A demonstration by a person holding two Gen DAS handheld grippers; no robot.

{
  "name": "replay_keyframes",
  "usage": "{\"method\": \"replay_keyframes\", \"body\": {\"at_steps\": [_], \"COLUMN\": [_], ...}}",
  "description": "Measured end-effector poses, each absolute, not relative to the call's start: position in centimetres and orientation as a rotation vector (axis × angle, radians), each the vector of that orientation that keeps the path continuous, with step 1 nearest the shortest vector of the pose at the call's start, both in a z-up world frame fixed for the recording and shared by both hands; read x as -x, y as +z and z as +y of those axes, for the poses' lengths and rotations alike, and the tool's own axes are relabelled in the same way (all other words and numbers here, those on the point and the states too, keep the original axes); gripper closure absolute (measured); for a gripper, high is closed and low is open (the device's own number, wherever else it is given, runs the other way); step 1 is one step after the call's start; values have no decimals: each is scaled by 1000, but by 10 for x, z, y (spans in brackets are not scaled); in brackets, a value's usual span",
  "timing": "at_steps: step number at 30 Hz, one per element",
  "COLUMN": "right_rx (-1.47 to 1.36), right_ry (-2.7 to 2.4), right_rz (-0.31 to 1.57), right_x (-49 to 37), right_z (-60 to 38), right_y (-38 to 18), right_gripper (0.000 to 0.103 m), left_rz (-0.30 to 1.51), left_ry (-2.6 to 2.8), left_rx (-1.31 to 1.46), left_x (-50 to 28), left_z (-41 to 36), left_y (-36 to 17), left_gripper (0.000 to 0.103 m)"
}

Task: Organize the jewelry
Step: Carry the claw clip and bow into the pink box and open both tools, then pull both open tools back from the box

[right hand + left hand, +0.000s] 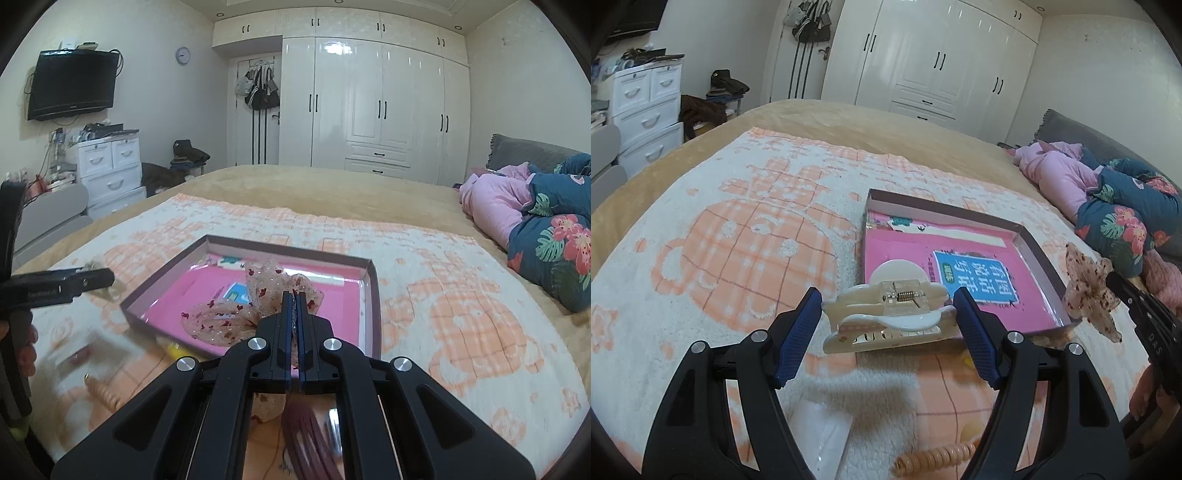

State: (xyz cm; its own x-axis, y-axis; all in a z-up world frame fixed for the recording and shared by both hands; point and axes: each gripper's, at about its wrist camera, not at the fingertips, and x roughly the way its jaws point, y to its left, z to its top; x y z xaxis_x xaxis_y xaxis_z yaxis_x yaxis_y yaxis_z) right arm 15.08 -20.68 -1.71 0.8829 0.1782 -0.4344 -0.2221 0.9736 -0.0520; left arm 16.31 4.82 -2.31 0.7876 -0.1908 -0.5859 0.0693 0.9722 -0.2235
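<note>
My left gripper (pixel 888 308) is shut on a cream and white hair claw clip (pixel 886 314), holding it by its ends above the blanket beside the near left corner of a shallow cardboard box (pixel 1045 258) with a pink book (pixel 905 258) inside. My right gripper (pixel 294 306) is shut on a sheer pink bow hair tie with red specks (pixel 236 321), held over the box's (pixel 373 288) near edge. The bow (pixel 1089 291) and right gripper (pixel 1126 291) also show at the right of the left wrist view. The left gripper (pixel 107 277) shows at the left of the right wrist view.
An orange spiral hair tie (pixel 938 456) and a clear plastic bag (pixel 820 424) lie on the blanket below the left gripper. Dark red cord (pixel 306 443) lies under the right gripper. Pink and floral bedding (pixel 535 229) is piled at the right. Wardrobes (pixel 369 103) stand behind.
</note>
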Motion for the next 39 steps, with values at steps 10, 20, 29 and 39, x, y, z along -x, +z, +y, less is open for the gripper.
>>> {"method": "replay_keyframes", "body": {"at_steps": [10, 20, 29, 39], "right_rx": [55, 52, 46, 35], "right_ry": [134, 102, 74, 45], "right_rz": [480, 527, 575, 587], "right_x": [-199, -211, -215, -213], "right_z": [-214, -219, -224, -230], "right_y": [-25, -44, -62, -66], "right_gripper": [100, 100, 100, 100], "left_rz": [651, 710, 772, 773], "left_ry": [-165, -192, -195, -185], "left_rx": [215, 207, 215, 219], "left_x": [-196, -227, -240, -238], "left_z": [33, 7, -1, 1], "left_y": [-21, -41, -61, -64], "left_gripper": [39, 39, 39, 35]}}
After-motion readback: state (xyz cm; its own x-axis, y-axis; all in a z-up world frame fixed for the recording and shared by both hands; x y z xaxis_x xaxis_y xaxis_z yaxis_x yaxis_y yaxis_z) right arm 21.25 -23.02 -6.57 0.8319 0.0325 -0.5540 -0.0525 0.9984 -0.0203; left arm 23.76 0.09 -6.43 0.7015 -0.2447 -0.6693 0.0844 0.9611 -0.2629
